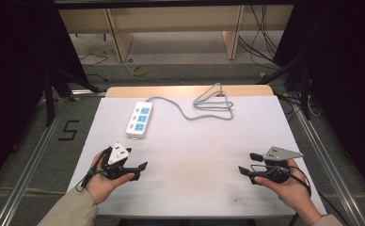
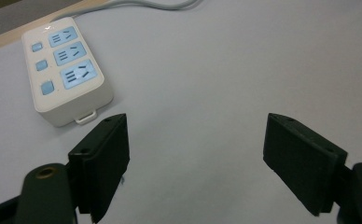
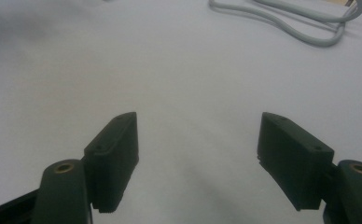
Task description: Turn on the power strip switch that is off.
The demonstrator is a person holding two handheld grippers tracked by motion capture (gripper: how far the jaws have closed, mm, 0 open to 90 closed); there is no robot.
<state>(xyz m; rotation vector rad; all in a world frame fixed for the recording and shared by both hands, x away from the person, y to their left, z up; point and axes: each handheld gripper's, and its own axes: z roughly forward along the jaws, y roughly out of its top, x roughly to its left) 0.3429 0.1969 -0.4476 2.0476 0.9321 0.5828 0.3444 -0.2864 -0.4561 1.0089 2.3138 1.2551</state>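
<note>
Facing power strip [image 2: 67,67]: left tongs [image 2: 195,156] apart | cable [image 3: 305,23]: right tongs [image 3: 198,156] apart

- You are working in a lab or test room set up for recording, not a home.
- Your table [image 1: 265,122] has a plain white top, ringed by metal rails [image 1: 30,155] and dark curtains [image 1: 11,56].
- Loose cables [image 1: 260,42] trail over the grey floor [image 1: 180,66] behind it.
- A number five [image 1: 69,130] is taped on the floor beside the table.
- A power strip [image 1: 139,119] lies on the table.
</note>
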